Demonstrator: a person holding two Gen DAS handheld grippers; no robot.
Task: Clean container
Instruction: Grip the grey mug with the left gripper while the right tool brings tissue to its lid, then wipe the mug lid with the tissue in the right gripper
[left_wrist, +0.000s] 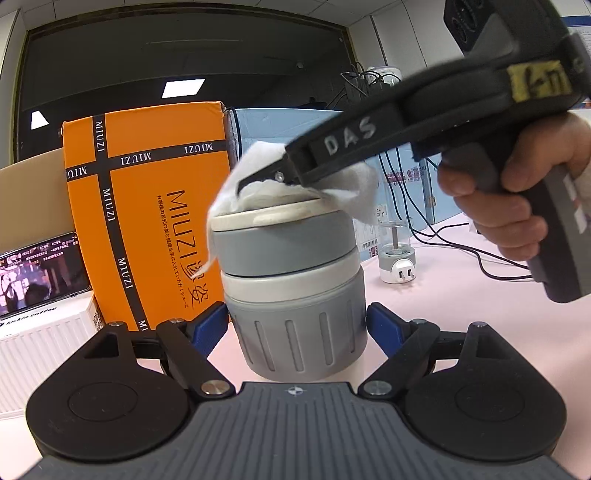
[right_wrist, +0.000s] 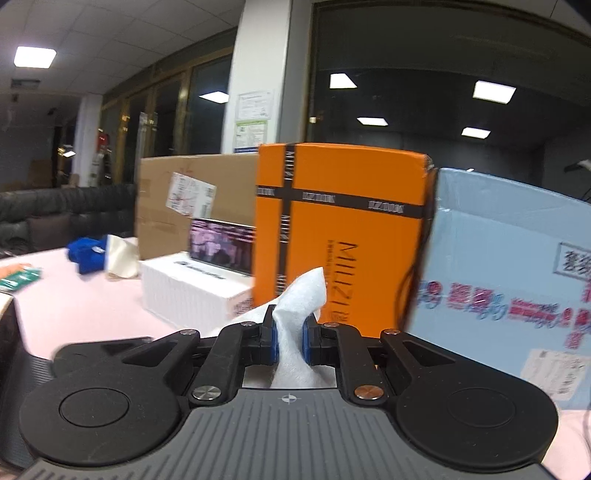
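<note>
place: office | I see ceiling light panels (right_wrist: 35, 57) | wall notices (right_wrist: 254, 120) | cardboard boxes (right_wrist: 192, 206) on my worktop (right_wrist: 74, 306)

Grey/white ribbed container (left_wrist: 295, 295), white cloth (left_wrist: 354, 195), orange box (left_wrist: 147, 206) w/ black bands, pink table (left_wrist: 461, 314)

A grey and white container (left_wrist: 295, 295) stands upright on the pale pink desk (left_wrist: 461, 314). The left gripper (left_wrist: 297, 325) has its blue-padded jaws on either side of the container's ribbed base, close to it; contact cannot be told. From the right, a hand (left_wrist: 517, 192) holds the right gripper (left_wrist: 266, 181), whose jaws pinch a white cloth (left_wrist: 295, 188) lying on the lid. An orange box (left_wrist: 147, 214) stands behind, a phone (left_wrist: 37, 269) to its left.
</note>
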